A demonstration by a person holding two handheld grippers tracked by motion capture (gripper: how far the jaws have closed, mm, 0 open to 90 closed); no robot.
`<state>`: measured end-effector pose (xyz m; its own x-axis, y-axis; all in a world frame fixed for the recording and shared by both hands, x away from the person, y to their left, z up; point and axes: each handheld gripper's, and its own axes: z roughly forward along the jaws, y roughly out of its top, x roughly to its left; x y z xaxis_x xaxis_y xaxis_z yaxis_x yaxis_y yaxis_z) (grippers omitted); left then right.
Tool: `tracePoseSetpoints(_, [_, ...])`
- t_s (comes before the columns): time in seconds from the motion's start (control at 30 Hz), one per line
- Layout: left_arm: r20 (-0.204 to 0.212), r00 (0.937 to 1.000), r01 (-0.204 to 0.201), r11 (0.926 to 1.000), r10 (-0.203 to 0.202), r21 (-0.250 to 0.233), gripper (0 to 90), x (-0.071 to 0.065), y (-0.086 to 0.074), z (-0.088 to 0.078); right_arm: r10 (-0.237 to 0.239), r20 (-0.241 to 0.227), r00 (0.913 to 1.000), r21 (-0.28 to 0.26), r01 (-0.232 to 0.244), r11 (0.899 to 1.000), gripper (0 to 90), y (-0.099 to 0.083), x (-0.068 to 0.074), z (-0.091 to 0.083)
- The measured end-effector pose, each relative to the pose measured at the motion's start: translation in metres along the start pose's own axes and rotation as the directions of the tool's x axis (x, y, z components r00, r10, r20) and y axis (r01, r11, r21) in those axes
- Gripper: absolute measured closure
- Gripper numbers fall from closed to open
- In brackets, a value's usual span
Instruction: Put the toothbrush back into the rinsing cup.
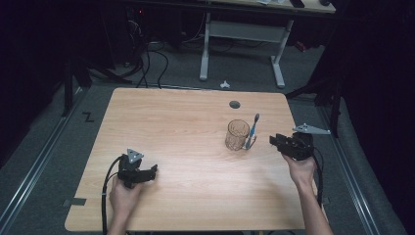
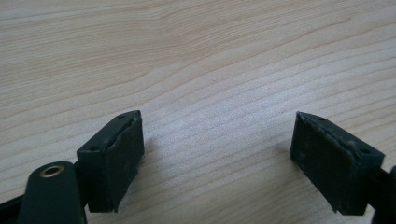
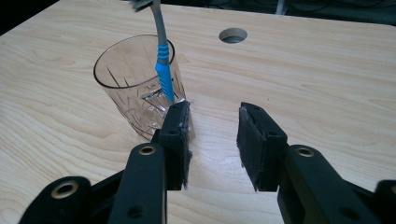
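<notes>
A clear cut-glass tumbler (image 1: 238, 134) (image 3: 135, 88) stands on the wooden table (image 1: 186, 122), right of centre. A toothbrush with a blue and grey handle (image 1: 253, 130) (image 3: 163, 70) leans upright against the tumbler's rim on the side facing my right gripper. I cannot tell whether its foot is inside the glass. My right gripper (image 1: 273, 141) (image 3: 214, 140) hovers just right of the tumbler, open, with nothing between its pads. Its left pad (image 3: 180, 140) is close in front of the glass. My left gripper (image 1: 154, 170) (image 2: 217, 158) is open over bare wood near the front left.
A round cable hole (image 1: 235, 104) (image 3: 232, 34) sits in the table behind the tumbler. Beyond the far edge stands another desk on white legs (image 1: 204, 49), with cables on the grey floor. A small white object (image 1: 224, 84) lies on the floor near the far edge.
</notes>
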<state>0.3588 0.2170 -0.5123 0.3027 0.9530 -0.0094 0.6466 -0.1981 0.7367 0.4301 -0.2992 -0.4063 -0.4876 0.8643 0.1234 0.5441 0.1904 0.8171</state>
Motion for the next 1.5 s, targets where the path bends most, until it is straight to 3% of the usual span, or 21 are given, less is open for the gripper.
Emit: tracePoseSetpoints(1.5, [0.000,1.0000,0.000,1.0000,0.000,0.000,18.0,0.000,0.000,0.000,0.074,0.017,0.9971,-0.011,-0.074,0.997,64.6,-0.035,-0.010,-0.004])
